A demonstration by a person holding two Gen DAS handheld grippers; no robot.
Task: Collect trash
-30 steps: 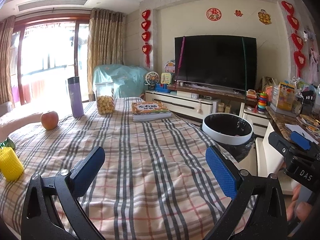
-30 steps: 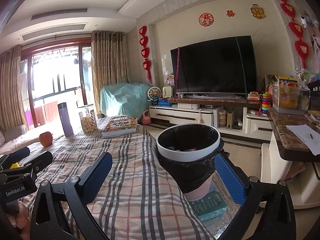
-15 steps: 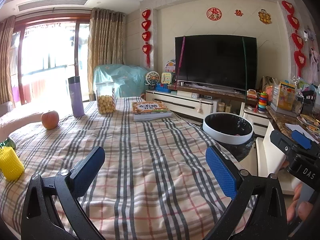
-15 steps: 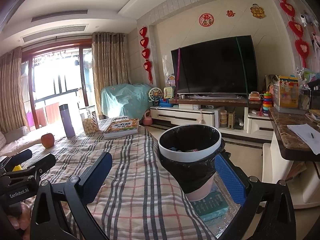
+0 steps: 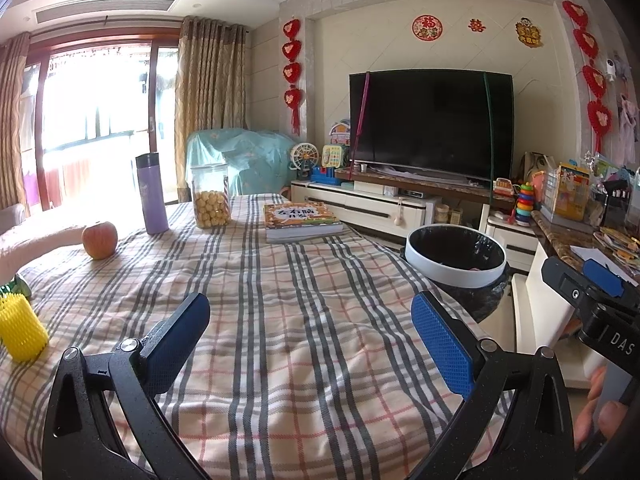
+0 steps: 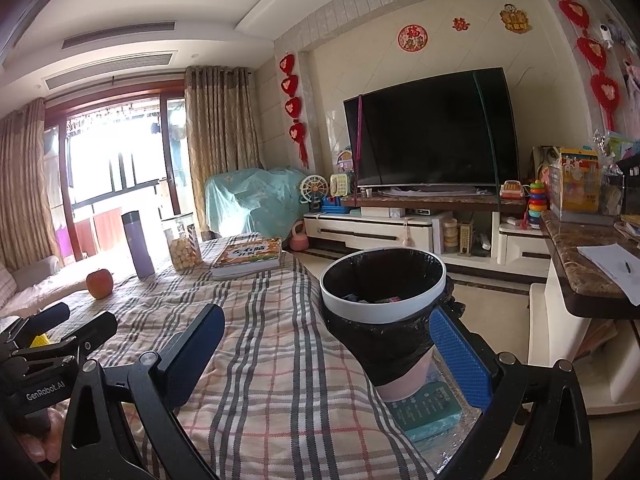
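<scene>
Living room, plaid-covered table (image 5: 304,320): both my grippers, left gripper (image 5: 310,344) and right gripper (image 6: 326,354), spread wide and empty, bin (image 6: 382,292) off the right edge already has bits in it, so I reckon next is grabbing that yellow foam net (image 5: 20,332) at the left edge.

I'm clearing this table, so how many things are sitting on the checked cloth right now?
5: a yellow foam sleeve at the left edge, an apple, a purple flask, a snack jar and a book at the far end. Something green at the left edge may be a sixth.

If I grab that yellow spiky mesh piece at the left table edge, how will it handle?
The yellow foam net looks like soft open mesh, so it will probably squash between the pads and weigh almost nothing. It stands upright on the checked cloth, so a nudge would likely tip or roll it.
</scene>
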